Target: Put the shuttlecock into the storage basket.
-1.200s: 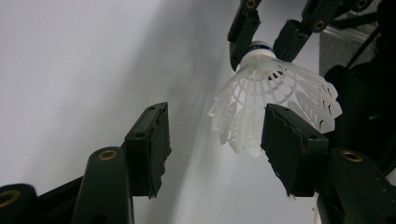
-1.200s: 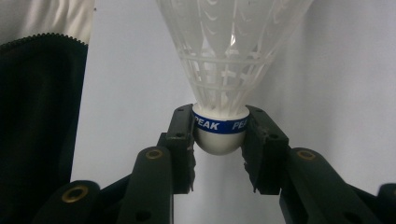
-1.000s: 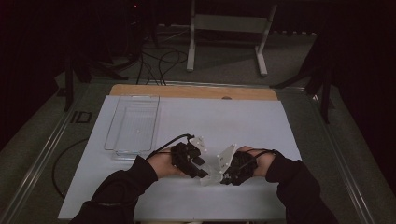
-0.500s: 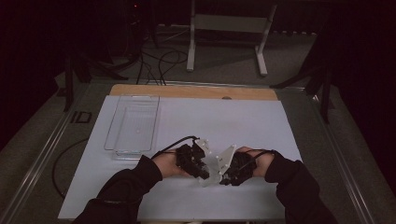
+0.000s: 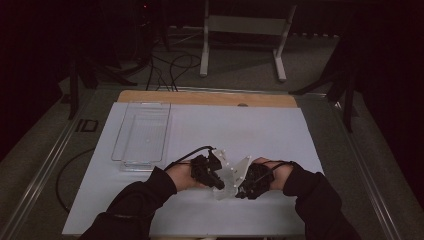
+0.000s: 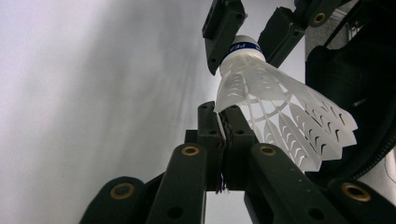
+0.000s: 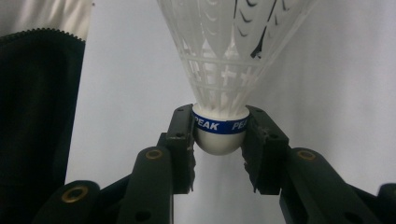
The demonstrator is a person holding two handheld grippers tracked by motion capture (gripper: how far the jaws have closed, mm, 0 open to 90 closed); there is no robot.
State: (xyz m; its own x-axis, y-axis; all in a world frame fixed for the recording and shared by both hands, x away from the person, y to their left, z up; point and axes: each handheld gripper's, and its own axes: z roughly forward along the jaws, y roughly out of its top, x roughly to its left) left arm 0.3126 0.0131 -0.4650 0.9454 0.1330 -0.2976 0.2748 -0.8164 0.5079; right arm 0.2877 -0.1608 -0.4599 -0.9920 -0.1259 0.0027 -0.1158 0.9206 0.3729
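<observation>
A white plastic shuttlecock (image 7: 224, 60) with a blue band round its cork is held between both grippers, low over the white mat (image 5: 250, 130) near the front edge. My right gripper (image 7: 220, 130) is shut on the cork, one pad on each side, and it appears at the top of the left gripper view (image 6: 245, 39). My left gripper (image 6: 223, 116) has just been closing; its jaws now meet on the rim of the shuttlecock's (image 6: 275, 107) skirt. From above, the left gripper (image 5: 220, 184) and right gripper (image 5: 235, 189) point at each other, nearly touching.
A clear plastic tray (image 5: 142, 132) lies on the mat's left side, behind my left hand. A wooden board edge (image 5: 200, 97) runs along the far end of the table. A metal stand (image 5: 245, 45) and cables are on the floor beyond.
My left hand has edged to the right, toward the right gripper, and the gap between the two grippers has closed. The right hand has stayed put.
</observation>
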